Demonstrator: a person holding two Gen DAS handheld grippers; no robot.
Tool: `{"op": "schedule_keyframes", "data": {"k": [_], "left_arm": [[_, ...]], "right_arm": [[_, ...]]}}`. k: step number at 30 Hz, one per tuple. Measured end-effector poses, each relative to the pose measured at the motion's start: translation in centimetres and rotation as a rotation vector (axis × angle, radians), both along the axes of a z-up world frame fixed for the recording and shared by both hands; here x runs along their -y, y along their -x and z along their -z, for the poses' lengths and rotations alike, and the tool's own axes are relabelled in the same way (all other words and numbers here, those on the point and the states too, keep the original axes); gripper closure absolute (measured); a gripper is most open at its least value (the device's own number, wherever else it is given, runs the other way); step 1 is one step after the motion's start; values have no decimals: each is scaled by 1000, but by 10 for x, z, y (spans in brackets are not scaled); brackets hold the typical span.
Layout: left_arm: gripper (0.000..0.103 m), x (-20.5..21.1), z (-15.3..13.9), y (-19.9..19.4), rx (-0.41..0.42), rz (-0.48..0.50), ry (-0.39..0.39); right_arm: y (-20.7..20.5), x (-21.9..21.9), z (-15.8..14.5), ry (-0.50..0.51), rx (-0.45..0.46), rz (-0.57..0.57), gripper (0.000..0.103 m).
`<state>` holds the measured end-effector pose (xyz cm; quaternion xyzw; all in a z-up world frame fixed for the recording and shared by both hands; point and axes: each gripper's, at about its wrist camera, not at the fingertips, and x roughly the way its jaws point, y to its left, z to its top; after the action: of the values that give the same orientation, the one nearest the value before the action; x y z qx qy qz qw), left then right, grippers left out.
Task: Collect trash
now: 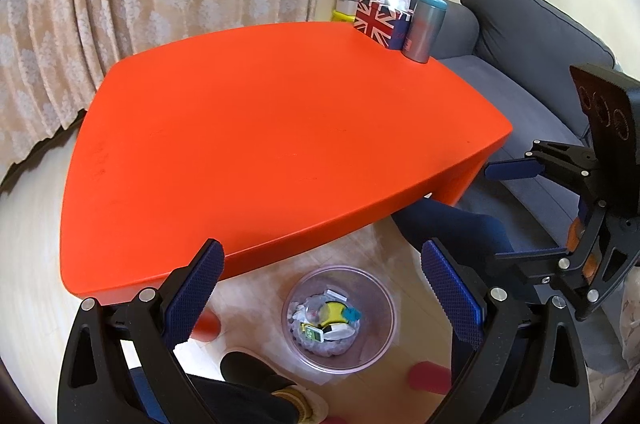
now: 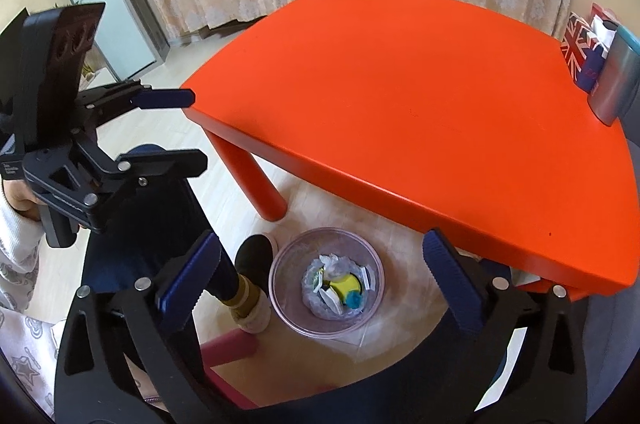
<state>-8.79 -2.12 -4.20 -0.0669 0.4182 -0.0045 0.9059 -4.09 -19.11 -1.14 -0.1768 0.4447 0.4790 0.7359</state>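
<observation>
Trash [image 1: 326,320] lies bagged inside the clear bin [image 1: 384,336] on the floor beside the orange table [image 1: 280,128], whose top appears free of litter. Left gripper [image 1: 320,288] and right gripper [image 2: 324,276] both gape, empty. Collection seems essentially complete.

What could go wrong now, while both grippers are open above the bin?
1. The tissue box and the bottle stand on the table; they might be taken for trash.
2. The bin stands close to the person's foot, so a step could tip it.
3. The left gripper and right gripper are close together and could collide.
</observation>
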Motion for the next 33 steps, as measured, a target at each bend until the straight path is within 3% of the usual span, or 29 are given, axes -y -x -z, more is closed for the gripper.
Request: {"op": "schedule_keyframes", "data": {"k": [13,33], "left_arm": [[8,4,-2,-3,5,4,-5],[8,-33,-42,-43,84,-64,-66]], "right_arm": [[-10,9,-4,-14,17,87,3],[-90,7,-48,-54,123,234,3]]}}
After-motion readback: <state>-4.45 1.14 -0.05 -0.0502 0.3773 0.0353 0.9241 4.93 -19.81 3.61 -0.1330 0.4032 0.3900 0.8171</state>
